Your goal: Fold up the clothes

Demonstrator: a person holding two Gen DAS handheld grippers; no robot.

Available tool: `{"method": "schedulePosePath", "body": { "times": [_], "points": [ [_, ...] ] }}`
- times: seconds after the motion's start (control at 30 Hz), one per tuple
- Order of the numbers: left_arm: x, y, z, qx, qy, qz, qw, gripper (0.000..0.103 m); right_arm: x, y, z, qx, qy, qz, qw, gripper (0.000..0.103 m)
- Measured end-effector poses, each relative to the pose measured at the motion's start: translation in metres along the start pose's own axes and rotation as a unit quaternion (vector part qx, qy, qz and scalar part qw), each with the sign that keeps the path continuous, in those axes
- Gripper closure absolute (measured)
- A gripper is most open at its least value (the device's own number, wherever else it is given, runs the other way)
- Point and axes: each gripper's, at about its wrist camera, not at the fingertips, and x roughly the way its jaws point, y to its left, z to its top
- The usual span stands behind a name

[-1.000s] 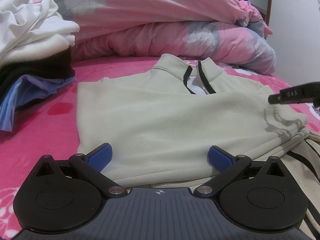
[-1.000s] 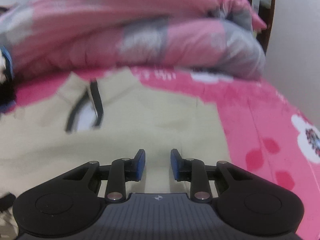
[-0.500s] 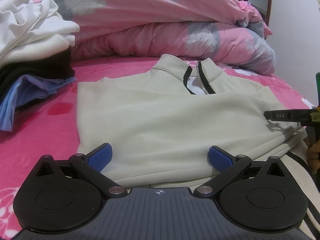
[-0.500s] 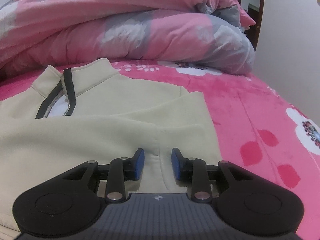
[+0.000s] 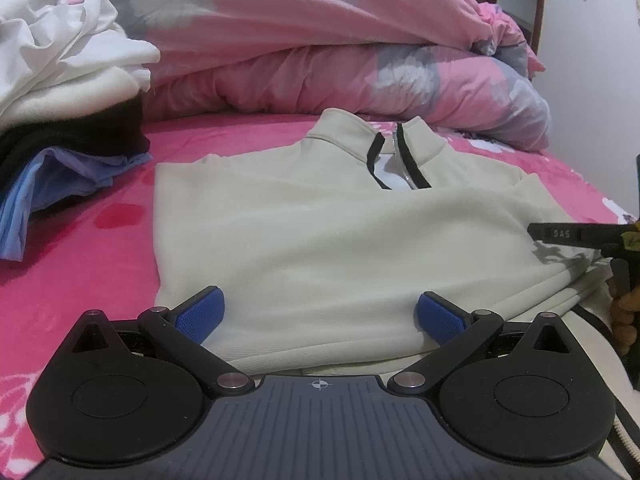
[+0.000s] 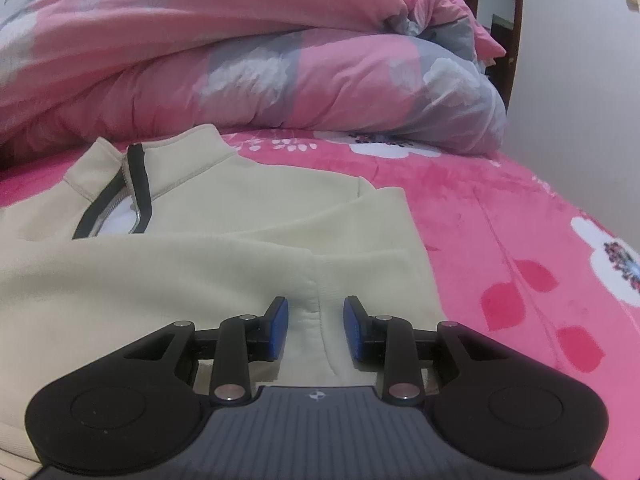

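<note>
Right wrist view: your right claw (image 6: pixel 316 330) hovers part-open over the cream pullover's (image 6: pixel 200 272) ribbed cuff, pads clear; your left claw (image 5: pixel 318 314) gapes wide at its hem, near the bed's (image 5: pixel 72 240) front edge

My left gripper (image 5: pixel 319 314) points forward and slightly down with its blue pads spread wide apart, while my right gripper (image 6: pixel 316 328), seen at the far right of the left view, holds its pads narrowly parted, gripping nothing.
</note>
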Motion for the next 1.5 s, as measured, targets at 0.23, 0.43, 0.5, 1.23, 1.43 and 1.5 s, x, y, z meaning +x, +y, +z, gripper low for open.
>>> {"method": "schedulePosePath", "body": {
  "times": [0.23, 0.43, 0.5, 1.23, 1.43, 1.5],
  "points": [
    [0.003, -0.008, 0.001, 0.03, 0.012, 0.02, 0.9993, 0.0, -0.001, -0.007, -0.001, 0.024, -0.004, 0.017, 1.0, 0.07],
    [0.003, -0.014, 0.0, 0.049, 0.01, 0.035, 0.9981, 0.0, -0.002, -0.008, -0.002, 0.029, -0.005, 0.02, 0.999, 0.07],
    [0.002, -0.014, 0.001, 0.05, 0.01, 0.036, 0.998, 0.0, -0.002, -0.008, -0.003, 0.03, -0.005, 0.022, 0.999, 0.07],
    [0.094, 0.055, 0.16, -0.073, -0.013, -0.111, 0.991, 0.0, -0.009, -0.001, 0.08, -0.005, -0.009, 0.184, 0.983, 0.064],
    [0.168, 0.057, 0.177, -0.165, 0.041, -0.123, 0.9776, 0.001, 0.064, 0.026, 0.129, 0.04, 0.033, 0.208, 0.977, 0.064],
    [0.187, 0.056, 0.18, -0.179, 0.051, -0.121, 0.975, 0.002, 0.088, 0.032, 0.141, 0.063, 0.044, 0.211, 0.974, 0.063]
  ]
}}
